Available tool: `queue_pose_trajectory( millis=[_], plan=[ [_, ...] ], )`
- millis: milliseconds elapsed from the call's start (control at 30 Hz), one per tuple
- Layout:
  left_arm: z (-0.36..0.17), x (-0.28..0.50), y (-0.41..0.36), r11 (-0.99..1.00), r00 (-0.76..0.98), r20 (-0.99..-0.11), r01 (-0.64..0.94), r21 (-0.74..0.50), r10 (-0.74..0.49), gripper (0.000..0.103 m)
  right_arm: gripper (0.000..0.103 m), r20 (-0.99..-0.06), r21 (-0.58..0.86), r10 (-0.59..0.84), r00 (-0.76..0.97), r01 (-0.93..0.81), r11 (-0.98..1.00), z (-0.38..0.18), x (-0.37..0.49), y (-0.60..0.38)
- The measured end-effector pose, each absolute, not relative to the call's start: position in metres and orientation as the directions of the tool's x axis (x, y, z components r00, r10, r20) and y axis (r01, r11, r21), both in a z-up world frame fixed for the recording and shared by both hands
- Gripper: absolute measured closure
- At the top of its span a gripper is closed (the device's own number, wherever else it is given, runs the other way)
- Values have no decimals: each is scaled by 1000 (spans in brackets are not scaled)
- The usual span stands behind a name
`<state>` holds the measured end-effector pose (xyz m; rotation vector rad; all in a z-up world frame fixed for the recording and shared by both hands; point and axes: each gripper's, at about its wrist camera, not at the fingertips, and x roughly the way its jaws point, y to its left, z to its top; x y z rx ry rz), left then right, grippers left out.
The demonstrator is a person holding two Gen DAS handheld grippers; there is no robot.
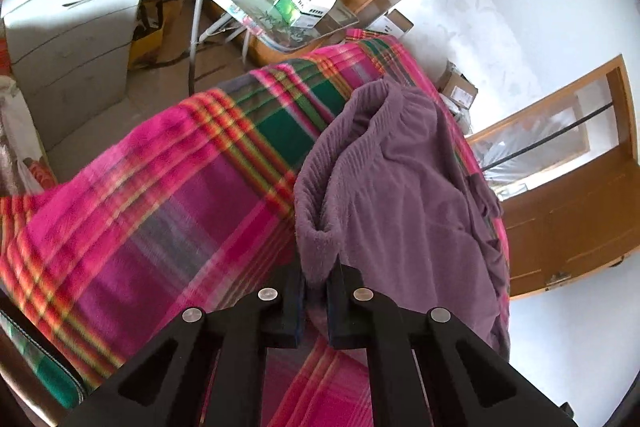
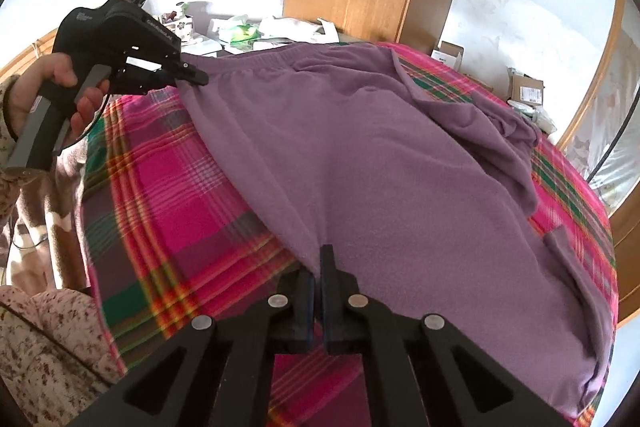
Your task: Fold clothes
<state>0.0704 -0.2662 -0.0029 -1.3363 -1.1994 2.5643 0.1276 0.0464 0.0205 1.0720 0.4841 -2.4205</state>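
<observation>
Both grippers clenched the purple garment [image 2: 360, 155] over the plaid blanket [image 2: 168, 195]: left gripper [image 1: 316, 279] pinching the ribbed waistband, right gripper [image 2: 318, 267] an edge, seemingly to spread it flat for folding.

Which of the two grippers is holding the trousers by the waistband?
The left gripper, far across the bed: its fingers pinch the ribbed waistband of the purple trousers. The right gripper holds a plain edge.

garment [image 2: 360, 155] on blanket [image 2: 168, 211]

Purple garment [image 2: 360, 155]; pink-green-orange plaid blanket [image 1: 168, 195]; black grippers [image 2: 318, 279].
</observation>
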Motion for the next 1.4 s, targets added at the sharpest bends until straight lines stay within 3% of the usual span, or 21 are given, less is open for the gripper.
queue_pose_trajectory(
  millis=[733,933,1200,1400],
  plan=[
    [-7,96,-283,-709,-640,-717,367,-602,278,95,101,-789,-52,-318,-526,572,-819,7,123,39],
    [-6,98,-285,-707,-616,-735,384,-595,284,90,95,-783,-44,-331,-526,578,-814,10,120,43],
    [14,120,-290,-761,-622,-762,403,-508,179,88,93,-727,86,-415,-547,527,-846,33,123,91],
    [47,145,-290,-804,-689,-722,389,-449,69,88,93,-694,30,-282,-663,364,-931,44,130,137]
  ],
)
